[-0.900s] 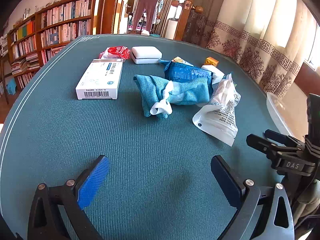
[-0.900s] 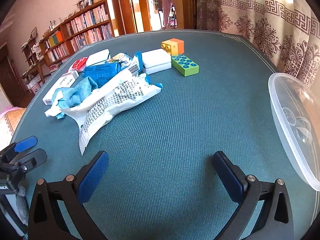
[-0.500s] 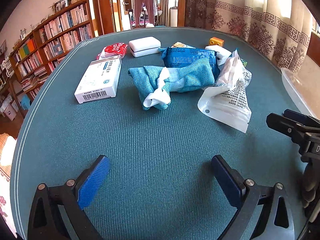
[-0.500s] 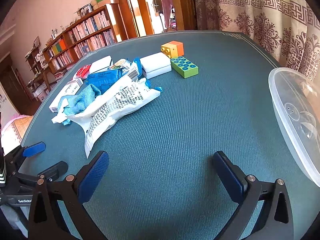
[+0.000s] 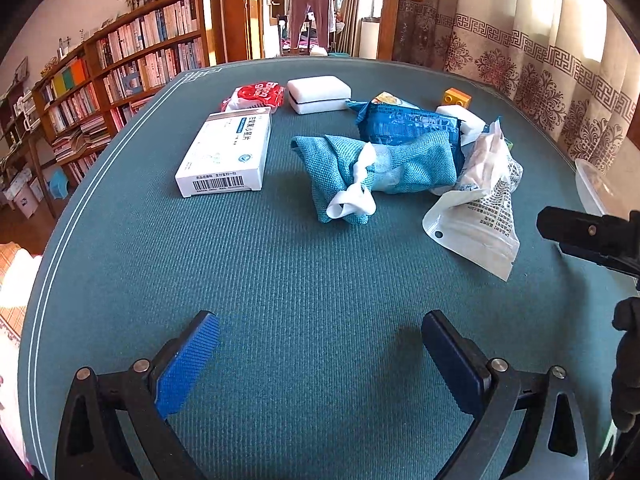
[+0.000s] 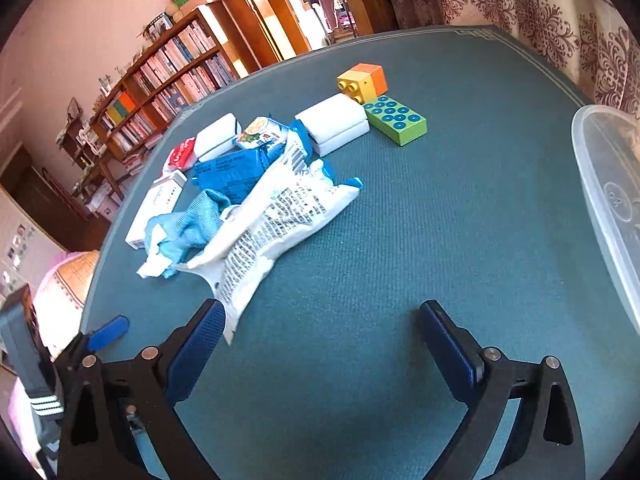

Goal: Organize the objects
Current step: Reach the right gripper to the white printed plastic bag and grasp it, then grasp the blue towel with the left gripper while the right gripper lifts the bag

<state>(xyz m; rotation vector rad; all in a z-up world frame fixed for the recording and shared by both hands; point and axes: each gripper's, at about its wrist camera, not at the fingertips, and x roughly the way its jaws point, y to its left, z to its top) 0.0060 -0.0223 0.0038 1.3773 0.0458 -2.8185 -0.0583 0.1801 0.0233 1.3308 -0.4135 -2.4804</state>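
Note:
A pile of objects lies on the green table: a white medicine box, a teal cloth, a white printed pouch, a blue packet, a red packet and a white case. The right wrist view adds a green brick and an orange-yellow brick. My left gripper is open and empty, short of the cloth. My right gripper is open and empty, its left finger beside the pouch.
A clear plastic container sits at the table's right edge. A bookshelf stands beyond the table on the left, curtains on the right. The right gripper shows at the right edge of the left wrist view.
Both grippers have moved forward toward the pile. The right gripper has swung left, so its left finger now reaches the pouch's near corner. Both stay open.

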